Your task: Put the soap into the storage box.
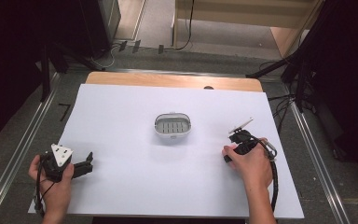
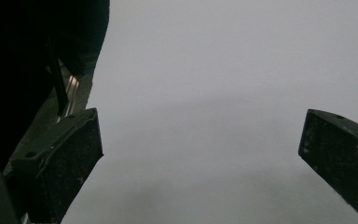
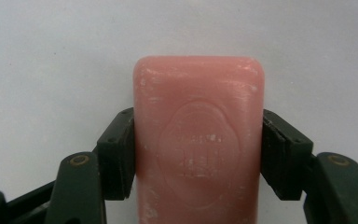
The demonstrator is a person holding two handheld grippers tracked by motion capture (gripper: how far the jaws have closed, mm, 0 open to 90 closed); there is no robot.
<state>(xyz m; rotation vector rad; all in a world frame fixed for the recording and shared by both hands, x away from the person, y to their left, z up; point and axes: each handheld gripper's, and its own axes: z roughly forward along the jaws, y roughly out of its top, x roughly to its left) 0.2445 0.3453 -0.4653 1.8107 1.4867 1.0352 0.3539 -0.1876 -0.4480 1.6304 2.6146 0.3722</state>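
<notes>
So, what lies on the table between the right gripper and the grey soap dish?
Nothing: in the high view the white sheet is bare between the right gripper and the soap dish.

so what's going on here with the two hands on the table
A person works at a white-covered table with tongs in each hand. The right tongs are shut on a pink rectangular bar of soap, their pads pressing on both of its long sides. The left tongs are open with nothing between them, resting near the table's left edge. A grey oval slotted soap dish sits in the middle of the table with nothing in it, apart from both hands.
</notes>
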